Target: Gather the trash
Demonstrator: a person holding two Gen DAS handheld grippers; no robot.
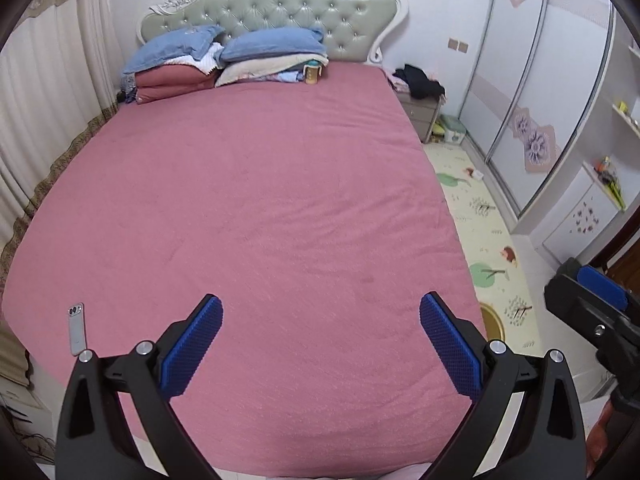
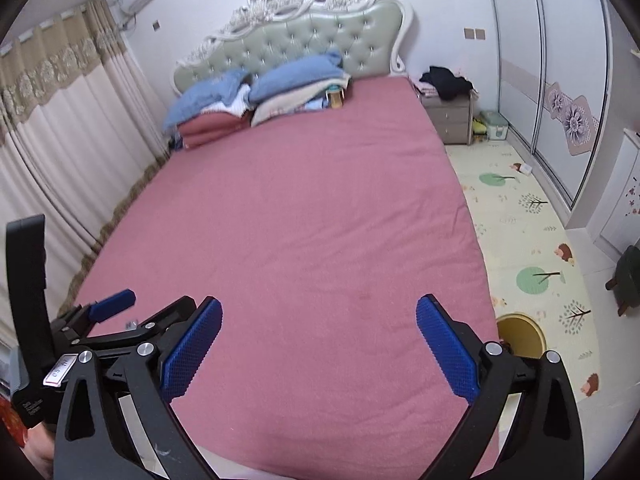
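My left gripper (image 1: pixel 321 300) hangs open over the foot of a bed with a pink sheet (image 1: pixel 260 200), and nothing lies between its blue pads. My right gripper (image 2: pixel 319 301) is also open and empty above the same sheet (image 2: pixel 300 220). A round yellow bin (image 1: pixel 493 322) (image 2: pixel 520 336) stands on the floor mat by the bed's right side. A small white and brown item (image 1: pixel 475 174) (image 2: pixel 522 169) lies on the mat further back. An orange cup (image 1: pixel 313 73) (image 2: pixel 335 98) stands by the pillows.
A phone (image 1: pixel 77 328) lies on the sheet near the left edge. Blue pillows and folded bedding (image 1: pixel 224 56) are stacked at the headboard. A nightstand with dark clothes (image 2: pixel 448 116) and a wardrobe (image 2: pixel 560 80) stand on the right. Curtains (image 2: pixel 60 152) hang on the left.
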